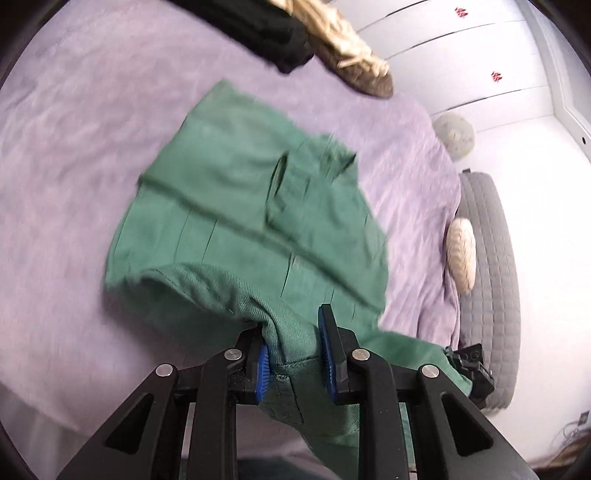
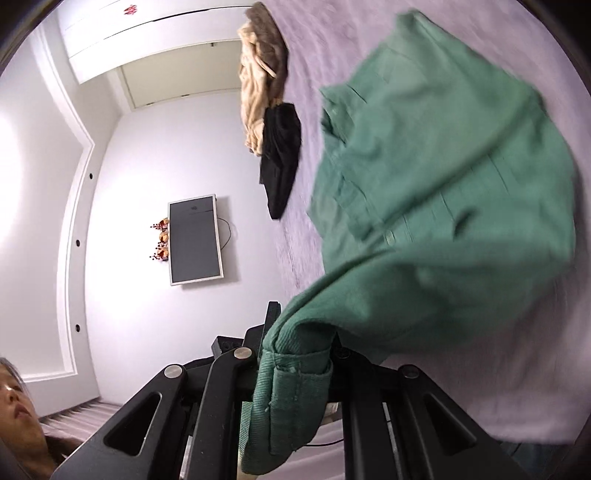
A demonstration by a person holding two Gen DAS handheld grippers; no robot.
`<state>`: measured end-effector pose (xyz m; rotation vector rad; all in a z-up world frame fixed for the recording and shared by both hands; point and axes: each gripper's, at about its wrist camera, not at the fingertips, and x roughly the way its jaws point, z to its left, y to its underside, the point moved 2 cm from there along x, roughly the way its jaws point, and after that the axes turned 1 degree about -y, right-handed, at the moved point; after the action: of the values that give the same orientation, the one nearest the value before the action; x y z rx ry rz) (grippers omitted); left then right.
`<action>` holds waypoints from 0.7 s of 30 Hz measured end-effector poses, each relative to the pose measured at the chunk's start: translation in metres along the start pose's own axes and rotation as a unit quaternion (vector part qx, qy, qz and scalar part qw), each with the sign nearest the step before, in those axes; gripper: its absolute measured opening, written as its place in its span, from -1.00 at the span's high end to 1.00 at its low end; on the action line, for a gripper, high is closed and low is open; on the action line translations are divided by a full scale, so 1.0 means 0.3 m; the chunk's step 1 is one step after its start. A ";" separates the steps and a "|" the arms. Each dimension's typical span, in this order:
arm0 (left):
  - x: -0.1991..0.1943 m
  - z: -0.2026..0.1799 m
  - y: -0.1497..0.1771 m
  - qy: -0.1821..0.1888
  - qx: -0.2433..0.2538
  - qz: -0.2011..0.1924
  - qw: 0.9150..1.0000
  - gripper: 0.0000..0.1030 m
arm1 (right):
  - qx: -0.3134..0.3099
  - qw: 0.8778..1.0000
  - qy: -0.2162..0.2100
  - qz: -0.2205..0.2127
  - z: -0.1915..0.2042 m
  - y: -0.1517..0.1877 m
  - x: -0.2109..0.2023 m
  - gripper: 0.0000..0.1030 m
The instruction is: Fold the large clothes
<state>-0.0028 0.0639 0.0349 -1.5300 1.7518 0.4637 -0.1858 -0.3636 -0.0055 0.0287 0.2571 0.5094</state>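
A green denim garment point(image 1: 240, 206) lies partly folded on a lilac bed sheet point(image 1: 74, 147). My left gripper point(image 1: 293, 354) is shut on a bunched edge of the green garment and lifts it off the bed. My right gripper point(image 2: 295, 354) is shut on another thick hemmed edge of the same garment point(image 2: 443, 184), which hangs over and hides its fingertips. The cloth between the two grippers is raised and blurred.
A black garment point(image 1: 266, 29) and a beige garment point(image 1: 351, 55) lie at the far side of the bed, also in the right wrist view point(image 2: 280, 158) point(image 2: 258, 74). A grey quilted cushion point(image 1: 491, 280) and round pillows point(image 1: 461, 254) sit at the bed's edge. A person's face point(image 2: 14, 402) is at lower left.
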 end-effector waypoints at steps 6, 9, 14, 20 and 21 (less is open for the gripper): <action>0.120 -0.067 -0.323 -0.039 0.024 -0.037 0.998 0.52 | -0.004 0.998 0.044 -0.040 0.039 -0.304 0.117 0.75; 0.224 -0.063 -0.501 -0.083 0.032 -0.044 0.995 0.52 | 0.008 0.996 0.074 -0.053 -0.017 -0.439 0.165 0.74; 0.423 0.022 -0.693 -0.143 0.044 -0.017 0.989 0.52 | 0.032 0.985 0.155 -0.063 -0.145 -0.635 0.277 0.73; 0.583 0.065 -0.738 -0.201 0.070 0.025 0.977 0.47 | 0.057 0.976 0.196 -0.073 -0.226 -0.716 0.340 0.64; 0.591 0.074 -0.745 -0.199 0.069 0.029 0.977 0.47 | 0.064 0.976 0.196 -0.076 -0.231 -0.715 0.328 0.51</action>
<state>0.2166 -0.0908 -0.0643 -1.1946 1.4840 0.6178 -0.0178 -0.5057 -0.1152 0.0337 0.6738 0.3421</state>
